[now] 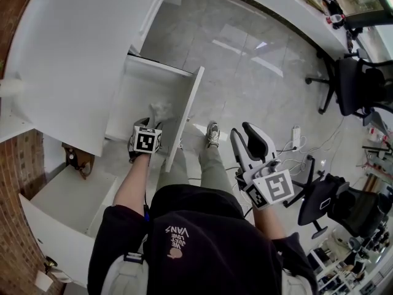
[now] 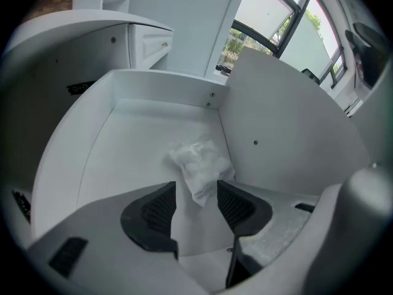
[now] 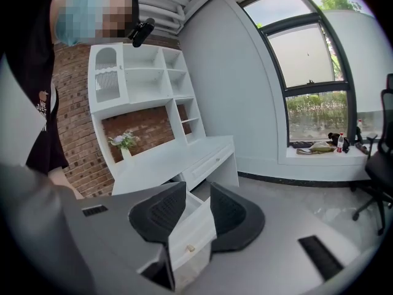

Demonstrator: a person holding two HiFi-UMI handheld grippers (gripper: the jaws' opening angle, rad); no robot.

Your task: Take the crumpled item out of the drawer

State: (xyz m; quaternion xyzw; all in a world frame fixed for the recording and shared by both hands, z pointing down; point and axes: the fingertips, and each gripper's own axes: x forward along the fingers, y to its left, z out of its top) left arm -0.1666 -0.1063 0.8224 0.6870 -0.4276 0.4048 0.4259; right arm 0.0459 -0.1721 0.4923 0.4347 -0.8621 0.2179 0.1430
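The person's black shirt (image 1: 184,238) reads "VANS" in white. One white crumpled item (image 2: 199,165) lies in an open drawer (image 2: 116,146). Its lower tip hangs between the fingers (image 2: 158,211) of the left gripper (image 2: 196,187), which stand wide apart and do not press it. The right gripper (image 3: 198,190) is well clear of the drawer, its fingers parted and empty. Each of the two grippers carries one marker cube (image 1: 147,141).

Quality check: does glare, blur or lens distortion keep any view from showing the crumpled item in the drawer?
Head view: fisheye bend, glare on the floor, the left gripper partly covers the crumpled item. Left gripper view: soft even light, item sharp. Right gripper view: dark vignette, bright window, item not shown.
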